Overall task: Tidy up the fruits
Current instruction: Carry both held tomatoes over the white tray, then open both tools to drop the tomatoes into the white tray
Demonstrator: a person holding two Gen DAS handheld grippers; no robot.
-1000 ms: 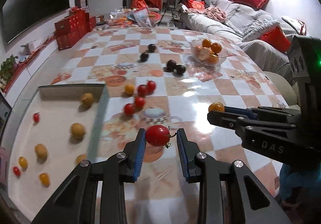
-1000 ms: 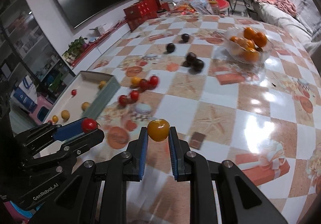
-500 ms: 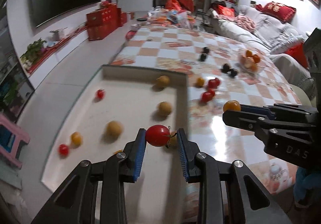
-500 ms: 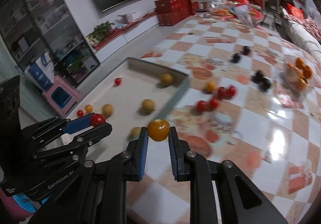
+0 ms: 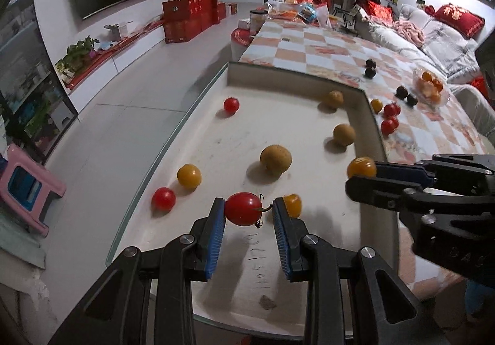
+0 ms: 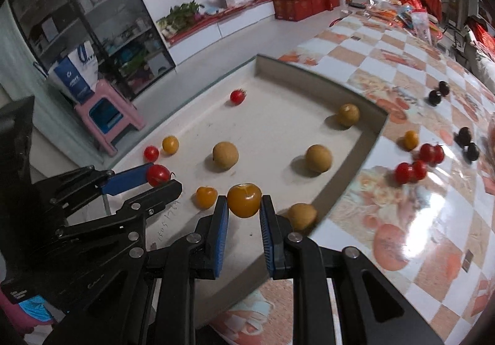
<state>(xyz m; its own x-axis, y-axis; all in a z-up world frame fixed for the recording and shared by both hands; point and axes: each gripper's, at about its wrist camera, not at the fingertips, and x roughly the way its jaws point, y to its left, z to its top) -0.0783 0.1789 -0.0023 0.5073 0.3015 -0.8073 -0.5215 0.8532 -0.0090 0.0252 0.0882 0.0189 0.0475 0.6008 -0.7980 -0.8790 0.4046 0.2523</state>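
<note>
carrying one fruit per hand so two got dropped in a single trip: left gripper (image 5: 247, 215) was clamped on a small round red cherry tomato (image 5: 243, 209), right gripper (image 6: 244, 205) clamped on a small round orange-yellow tomato (image 6: 244, 200). both hung over the near end of the shallow white rectangular tray (image 6: 318, 75), likely just short of release. already lying in the tray: two red tomatoes, two orange ones, four tan round fruits, one of them at the far right corner. outside it, on the orange-and-white checked tablecloth (image 6: 402, 221) beyond the tray's right wall: four red tomatoes, one orange, five dark plum-like fruits.
</note>
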